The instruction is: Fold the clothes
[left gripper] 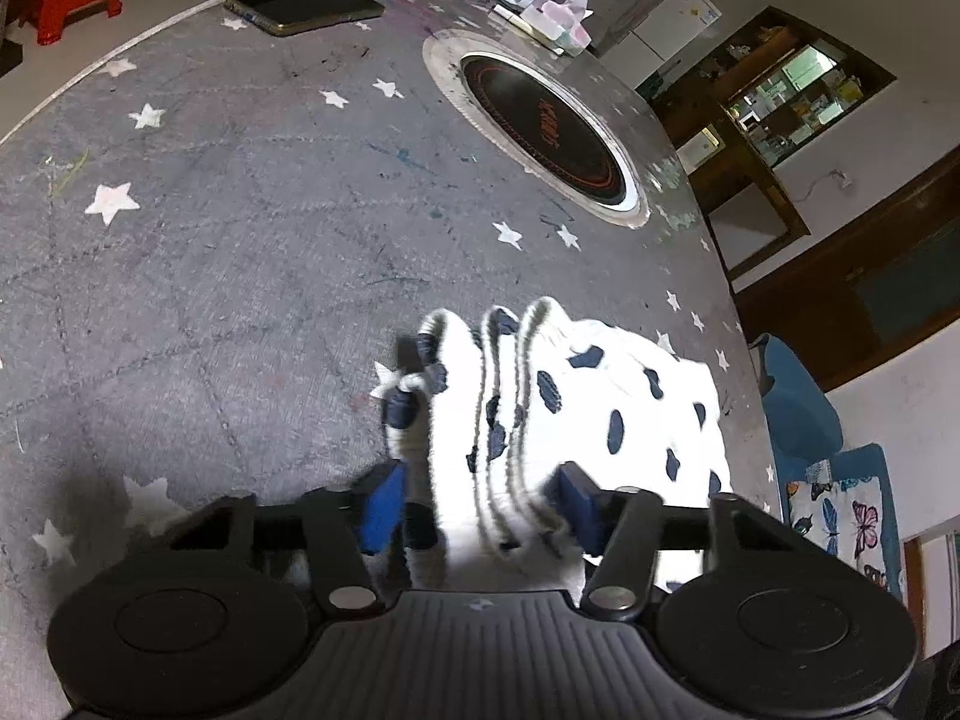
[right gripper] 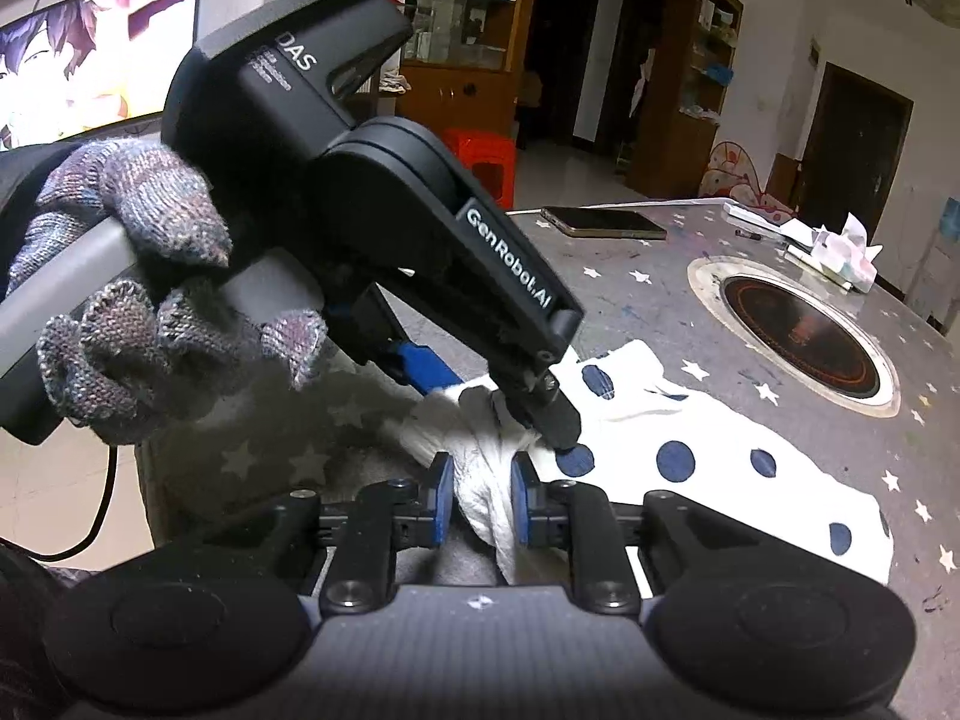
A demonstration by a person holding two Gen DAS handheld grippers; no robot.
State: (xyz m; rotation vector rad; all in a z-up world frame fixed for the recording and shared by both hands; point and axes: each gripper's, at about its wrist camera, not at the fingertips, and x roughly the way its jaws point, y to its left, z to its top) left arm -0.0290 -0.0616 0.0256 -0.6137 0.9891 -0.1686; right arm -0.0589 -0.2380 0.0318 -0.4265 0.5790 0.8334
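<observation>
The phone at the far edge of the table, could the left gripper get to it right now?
Probably not at once: the left gripper has bunched polka-dot garment between its fingers. The grey star-print cloth between it and the phone lies bare.

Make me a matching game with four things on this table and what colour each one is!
Things:
1. phone
2. spotted garment
3. stool
4. tablecloth

Colours:
A. grey with white stars
B. red
C. black screen
D. white with dark blue spots

(The stool really stands on the floor behind the table.)

Pairs: 1-C, 2-D, 3-B, 4-A
</observation>
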